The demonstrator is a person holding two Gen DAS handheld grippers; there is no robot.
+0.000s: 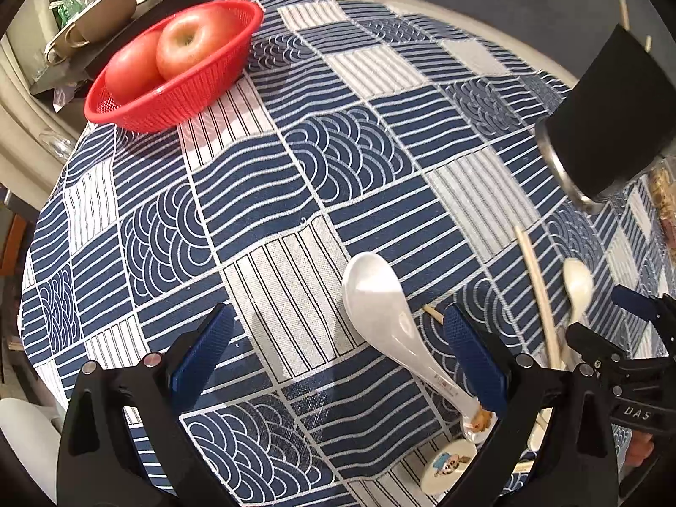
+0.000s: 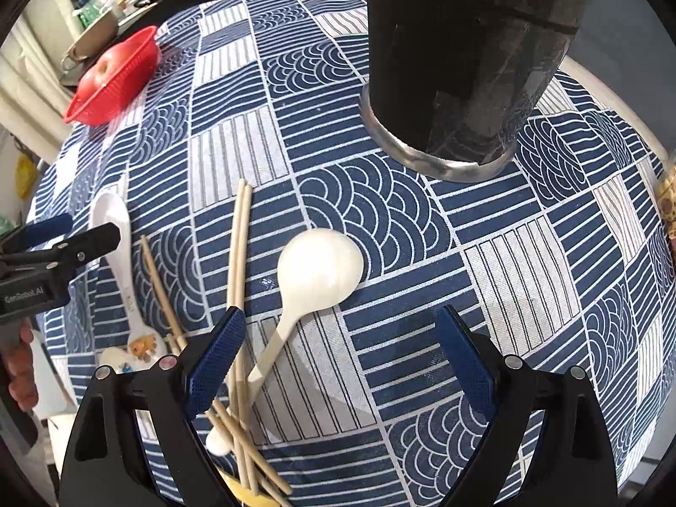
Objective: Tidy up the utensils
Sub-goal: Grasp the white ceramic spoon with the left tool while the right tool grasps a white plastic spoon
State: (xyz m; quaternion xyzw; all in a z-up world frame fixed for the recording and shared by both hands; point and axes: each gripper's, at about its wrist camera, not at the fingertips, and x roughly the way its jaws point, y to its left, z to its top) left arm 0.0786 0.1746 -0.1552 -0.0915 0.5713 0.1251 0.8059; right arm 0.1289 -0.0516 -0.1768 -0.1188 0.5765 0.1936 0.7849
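Observation:
A white ceramic spoon (image 1: pixel 382 317) lies on the blue patterned tablecloth (image 1: pixel 295 177), its handle between the jaws of my open left gripper (image 1: pixel 338 346). It also shows in the right wrist view (image 2: pixel 116 245). A cream spoon (image 2: pixel 312 279) lies bowl-down between the jaws of my open right gripper (image 2: pixel 342 342); in the left view the cream spoon (image 1: pixel 578 287) is at right. Wooden chopsticks (image 2: pixel 238 279) lie crossed beside it. A tall black utensil holder (image 2: pixel 469 55) with a metal base stands beyond, and shows at the right of the left view (image 1: pixel 608 122).
A red basket (image 1: pixel 177 72) with two apples (image 1: pixel 186 46) stands at the far left of the table. A small round dish with a cartoon print (image 1: pixel 448 464) lies at the near edge. Shelves with bowls and bottles (image 1: pixel 93 12) stand behind the table.

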